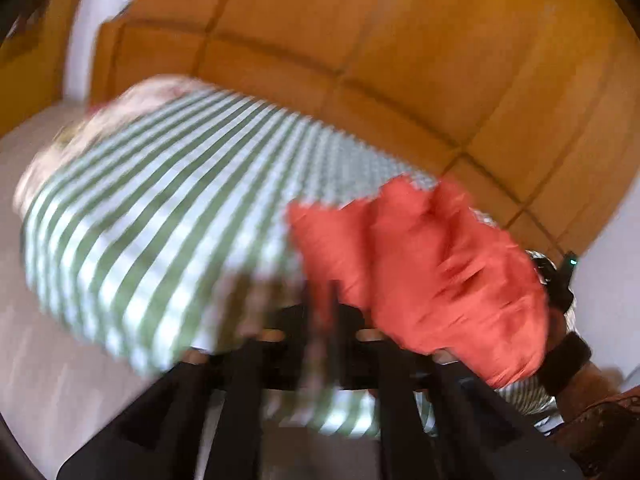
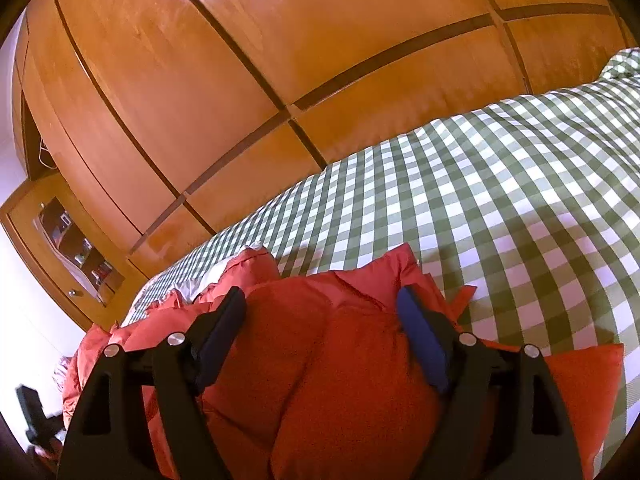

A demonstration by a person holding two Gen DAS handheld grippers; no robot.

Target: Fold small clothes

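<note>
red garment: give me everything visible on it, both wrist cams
The red-orange fabric garment looks like thin woven cloth, bunched and creased rather than flat, with layered folds and a pointed corner sticking up. It lies on the green-and-white checked bedspread, near the edge by the wooden wardrobe. The right tongs are open, their fingers straddling a raised hump of it. In the blurred left view it appears as a crumpled mass; the left tongs' state is unreadable there.

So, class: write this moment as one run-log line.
task: fold small clothes | right gripper: open over red garment | left gripper: blurred, unclear | surface: checked bedspread
</note>
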